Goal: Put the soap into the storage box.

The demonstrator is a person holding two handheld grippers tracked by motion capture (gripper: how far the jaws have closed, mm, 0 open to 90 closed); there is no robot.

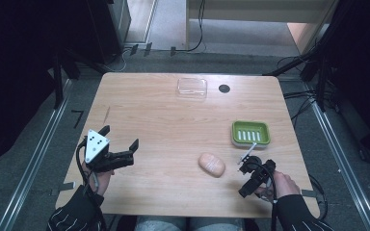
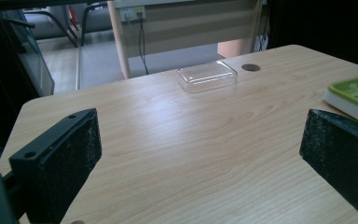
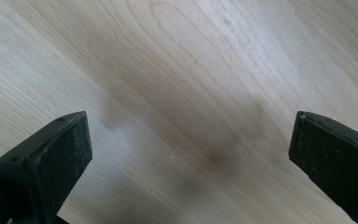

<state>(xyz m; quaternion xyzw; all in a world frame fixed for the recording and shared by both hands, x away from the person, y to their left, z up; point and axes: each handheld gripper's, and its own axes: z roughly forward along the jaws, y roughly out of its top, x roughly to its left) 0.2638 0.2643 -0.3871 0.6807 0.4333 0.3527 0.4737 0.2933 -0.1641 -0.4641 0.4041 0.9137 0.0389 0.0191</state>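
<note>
Both jaws spread wide, nothing held. My right gripper (image 1: 246, 162) hangs low over bare counter (image 1: 164, 125), tipped down, just right of the peach soap bar (image 1: 211, 164), which lies loose near the front edge, beside the green soap dish (image 1: 250, 133); I judge that's its home. My left gripper (image 1: 120, 143) waits well apart, aimed across at the clear lid (image 2: 207, 76) at the back.

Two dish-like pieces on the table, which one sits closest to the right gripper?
The green soap dish, just beyond the right gripper. The clear plastic lid lies far off at the table's back edge; it is see-through, not green and slotted.
</note>
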